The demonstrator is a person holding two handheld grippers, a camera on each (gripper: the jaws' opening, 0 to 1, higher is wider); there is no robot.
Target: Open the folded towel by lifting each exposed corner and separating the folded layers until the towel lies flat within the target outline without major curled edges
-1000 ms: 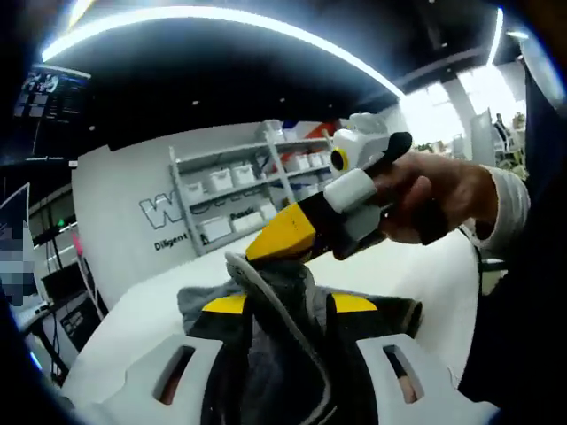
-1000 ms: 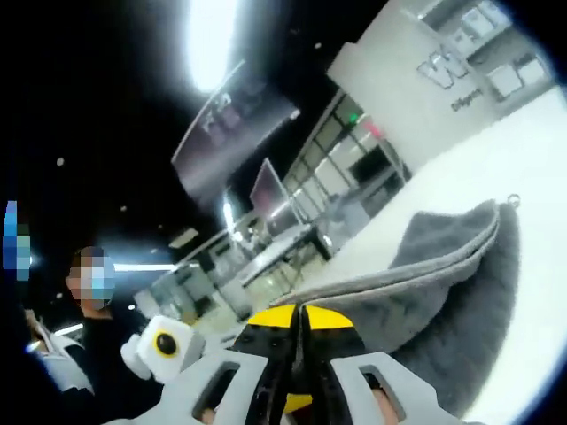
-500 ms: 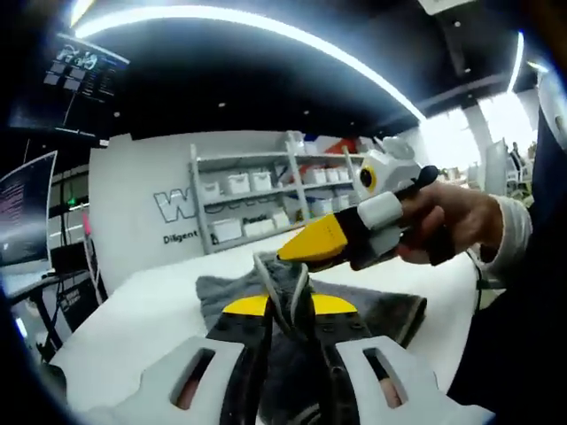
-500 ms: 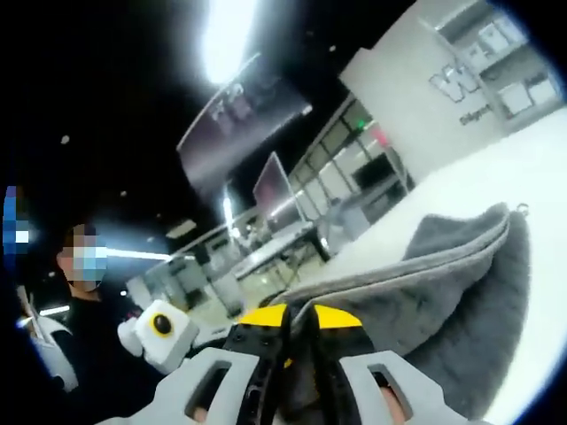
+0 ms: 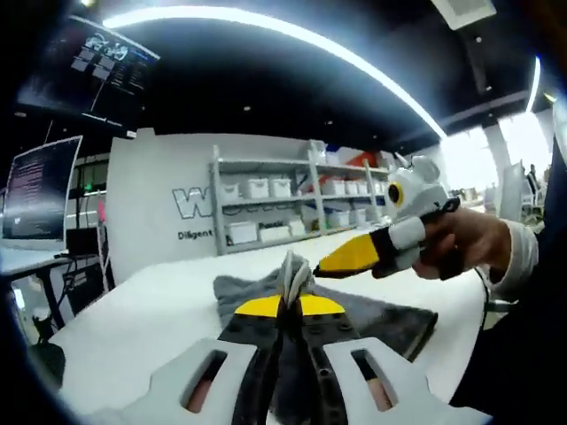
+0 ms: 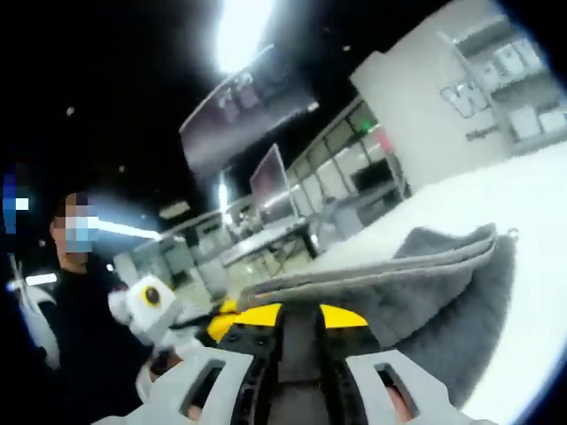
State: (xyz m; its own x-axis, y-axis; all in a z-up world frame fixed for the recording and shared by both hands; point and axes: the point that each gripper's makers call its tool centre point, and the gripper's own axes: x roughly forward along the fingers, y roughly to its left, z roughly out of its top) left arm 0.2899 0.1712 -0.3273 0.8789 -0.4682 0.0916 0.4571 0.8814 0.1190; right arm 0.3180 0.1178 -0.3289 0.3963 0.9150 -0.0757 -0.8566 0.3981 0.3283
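A white table (image 5: 133, 323) is stretching out ahead of both jaw pairs, with shelving (image 5: 275, 208) standing against the far wall. The grey towel (image 5: 390, 314) is lying on it, bare tabletop surrounding its edges. The left gripper (image 5: 285, 312) is pinching a raised fold between closed jaws, while the right gripper (image 6: 299, 329) is clamping a lifted layer.

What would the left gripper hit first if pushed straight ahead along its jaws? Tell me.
The left gripper is already shut on a raised fold of the grey towel, so towel comes first. Beyond it lies the white table, then the white wall with shelving far behind; depth is unclear.
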